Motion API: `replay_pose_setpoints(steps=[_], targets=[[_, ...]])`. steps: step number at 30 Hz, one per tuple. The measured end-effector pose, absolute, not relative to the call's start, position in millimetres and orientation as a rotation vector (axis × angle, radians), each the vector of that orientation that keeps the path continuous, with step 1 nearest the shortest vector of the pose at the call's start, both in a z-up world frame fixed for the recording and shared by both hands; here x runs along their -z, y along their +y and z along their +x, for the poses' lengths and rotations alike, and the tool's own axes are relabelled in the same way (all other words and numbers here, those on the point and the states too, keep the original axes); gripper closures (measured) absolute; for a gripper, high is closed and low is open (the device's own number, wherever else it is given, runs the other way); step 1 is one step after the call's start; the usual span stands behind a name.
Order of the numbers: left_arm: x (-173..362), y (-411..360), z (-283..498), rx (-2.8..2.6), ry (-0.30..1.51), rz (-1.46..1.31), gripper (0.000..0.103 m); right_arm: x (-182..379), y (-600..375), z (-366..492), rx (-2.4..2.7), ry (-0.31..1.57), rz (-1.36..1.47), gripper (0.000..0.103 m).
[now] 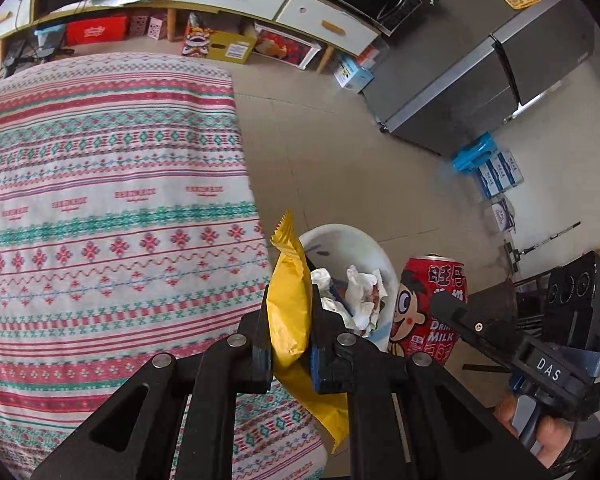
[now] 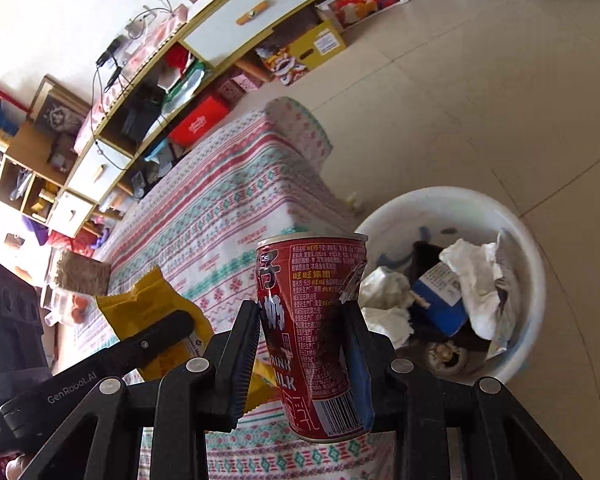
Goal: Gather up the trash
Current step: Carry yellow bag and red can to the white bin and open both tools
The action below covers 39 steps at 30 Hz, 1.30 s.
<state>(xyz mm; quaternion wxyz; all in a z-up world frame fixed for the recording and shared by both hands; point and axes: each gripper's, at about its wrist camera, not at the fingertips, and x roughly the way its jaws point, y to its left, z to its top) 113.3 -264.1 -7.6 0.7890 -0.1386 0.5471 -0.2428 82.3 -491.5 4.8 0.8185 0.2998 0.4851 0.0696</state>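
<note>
Yellow foil wrapper [image 1: 290, 312] is pinched in the left claw [image 1: 290, 336], long axis roughly along the fingers, serrated end pointing up and away toward the bin. Red milk can [image 2: 314, 320] is clamped across its dented body in the right claw [image 2: 304, 336], standing near upright, top rim away from the camera, barcode end nearest. Both items are off the patterned surface [image 1: 100, 200], near its edge. White bin [image 2: 536, 264] on the floor just beyond already holds crumpled tissue and a blue carton. Judgement: pickup done for these two; drop-off left. Surface looks bare in the left view; its far end is unclear.
</note>
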Motion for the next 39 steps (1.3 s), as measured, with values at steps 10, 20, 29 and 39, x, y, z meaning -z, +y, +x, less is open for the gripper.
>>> replay_pose_setpoints(steps=[10, 20, 29, 39], targets=[[29, -344, 127, 0.563, 1.190, -0.203, 0.090, 8, -526, 80, -0.020, 1.056, 0.616, 0.067], [58, -386, 135, 0.583, 1.217, -0.093, 0.090, 16, -539, 87, 0.056, 1.083, 0.570, 0.066], [84, -405, 147, 0.594, 1.264, -0.080, 0.089, 21, -542, 90, 0.080, 1.104, 0.553, 0.066], [73, -389, 158, 0.597, 1.254, -0.116, 0.052, 24, -549, 93, 0.133, 1.117, 0.559, 0.061]])
